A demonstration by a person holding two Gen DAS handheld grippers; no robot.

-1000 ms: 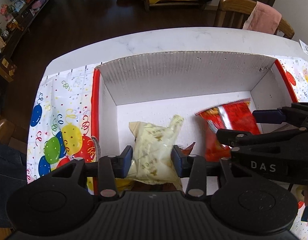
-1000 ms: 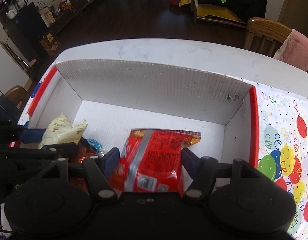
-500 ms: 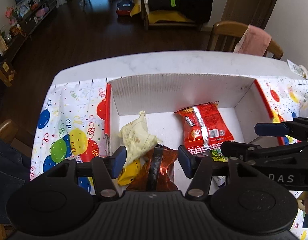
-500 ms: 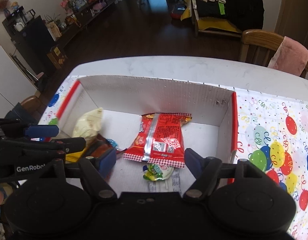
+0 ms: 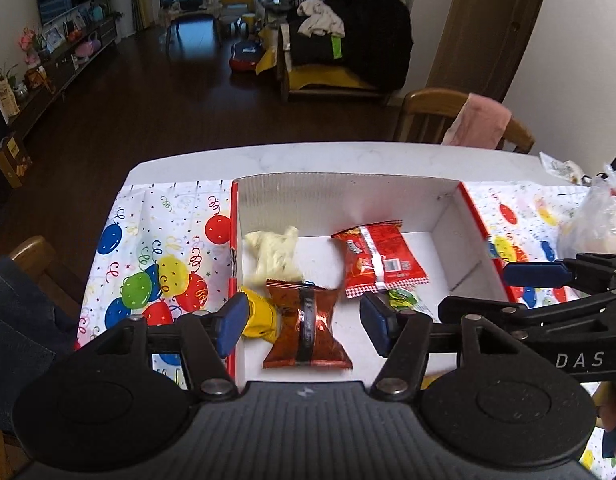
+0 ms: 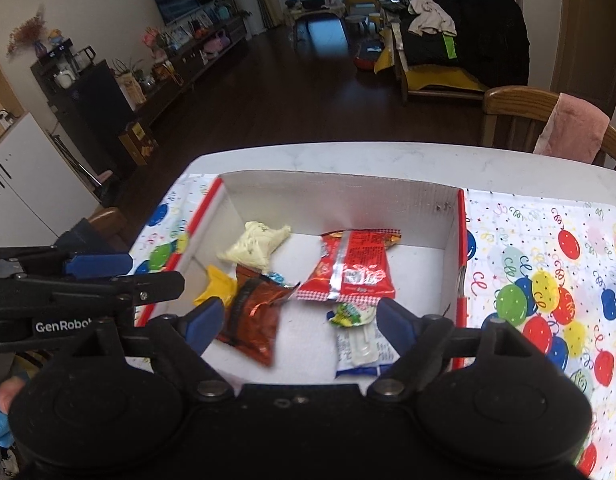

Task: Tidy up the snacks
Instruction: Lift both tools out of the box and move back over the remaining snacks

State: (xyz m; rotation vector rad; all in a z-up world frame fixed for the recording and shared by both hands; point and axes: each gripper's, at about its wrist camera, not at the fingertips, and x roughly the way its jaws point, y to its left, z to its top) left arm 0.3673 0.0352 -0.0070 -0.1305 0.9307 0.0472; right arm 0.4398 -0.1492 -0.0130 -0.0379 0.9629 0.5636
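Observation:
A white cardboard box (image 5: 339, 200) (image 6: 339, 200) with a red rim holds the snacks. In it lie a cream packet (image 5: 274, 254) (image 6: 254, 246), a red packet (image 5: 377, 258) (image 6: 351, 268), a copper-brown packet (image 5: 308, 330) (image 6: 254, 318), a yellow packet (image 5: 260, 316) (image 6: 216, 286), a small green packet (image 5: 403, 300) (image 6: 349, 314) and a white-and-blue sachet (image 6: 363, 348). My left gripper (image 5: 304, 322) (image 6: 156, 272) hovers above the box's near left part, jaws opening, gripping nothing. My right gripper (image 6: 298, 320) (image 5: 473, 290) hovers beside it over the near right part, jaws also opening, empty.
The box stands on a balloon-print cloth (image 5: 156, 264) (image 6: 547, 280) over a pale marble table (image 5: 347, 156). A clear plastic bag (image 5: 595, 220) sits on the cloth at the right. A wooden chair (image 6: 515, 120) with a pink cloth stands behind the table.
The left gripper let go of the cream packet and the right let go of the red packet. Both packets now lie in the box. Both grippers rose, drew back and opened wider.

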